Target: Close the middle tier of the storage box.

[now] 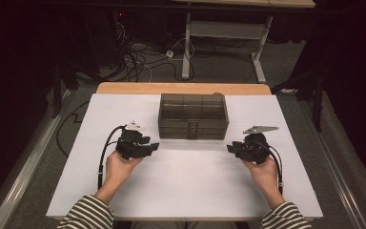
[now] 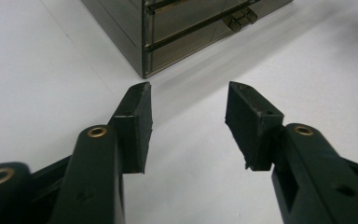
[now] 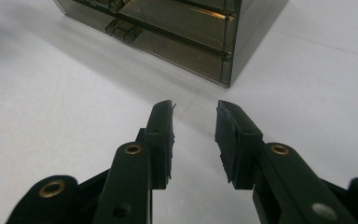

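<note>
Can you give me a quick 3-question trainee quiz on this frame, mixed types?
1. True or false: the left gripper is clamped on the smoky drawer box.
2. Multiple choice: where does the drawer box stand? A) between the two grippers and farther from the person B) at the table's near edge C) on the floor
3. Short answer: what lies between the jaws of the right gripper?

Key
1. False. Its jaws stand open, apart from the box.
2. A
3. Nothing; through the gap you see the bare white table.
</note>
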`<state>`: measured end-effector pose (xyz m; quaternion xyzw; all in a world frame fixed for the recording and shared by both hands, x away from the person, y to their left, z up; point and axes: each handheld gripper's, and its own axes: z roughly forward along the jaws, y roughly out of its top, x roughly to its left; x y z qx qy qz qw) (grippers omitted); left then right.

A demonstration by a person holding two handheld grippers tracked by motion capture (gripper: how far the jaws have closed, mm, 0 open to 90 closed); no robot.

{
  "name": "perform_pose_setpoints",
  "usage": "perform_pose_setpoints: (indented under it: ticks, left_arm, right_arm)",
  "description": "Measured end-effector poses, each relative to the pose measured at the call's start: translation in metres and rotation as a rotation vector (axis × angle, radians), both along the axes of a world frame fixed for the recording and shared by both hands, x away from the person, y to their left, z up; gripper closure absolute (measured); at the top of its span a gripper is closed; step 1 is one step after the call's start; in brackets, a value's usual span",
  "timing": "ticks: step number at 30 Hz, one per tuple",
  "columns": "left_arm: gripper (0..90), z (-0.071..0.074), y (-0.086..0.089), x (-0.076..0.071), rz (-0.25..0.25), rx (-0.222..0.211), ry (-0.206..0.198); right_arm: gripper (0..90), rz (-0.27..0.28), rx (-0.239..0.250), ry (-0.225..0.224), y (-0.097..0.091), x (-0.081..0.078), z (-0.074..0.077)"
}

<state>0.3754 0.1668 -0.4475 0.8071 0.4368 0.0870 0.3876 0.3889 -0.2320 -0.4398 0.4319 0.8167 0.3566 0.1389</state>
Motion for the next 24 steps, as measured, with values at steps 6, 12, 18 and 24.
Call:
perform_pose_setpoints:
  ticks: [6, 12, 18, 24]
  left_arm:
    - [47.5, 0.0, 0.004, -0.007, 0.003, -0.019, -0.014]
    - [46.7, -0.002, 0.009, -0.015, 0.006, -0.035, -0.024]
    - [46.6, -0.003, 0.016, -0.022, 0.007, -0.06, -0.036]
    - [45.7, -0.003, 0.02, -0.029, 0.011, -0.064, -0.056]
  right_arm:
    - [65.6, 0.004, 0.02, -0.004, -0.003, -0.007, -0.001]
    - [63.5, 0.005, 0.035, -0.008, -0.007, -0.015, -0.002]
    - [62.5, 0.003, 0.049, -0.014, -0.01, -0.021, -0.003]
    - [61.6, 0.002, 0.051, -0.018, -0.013, -0.026, -0.005]
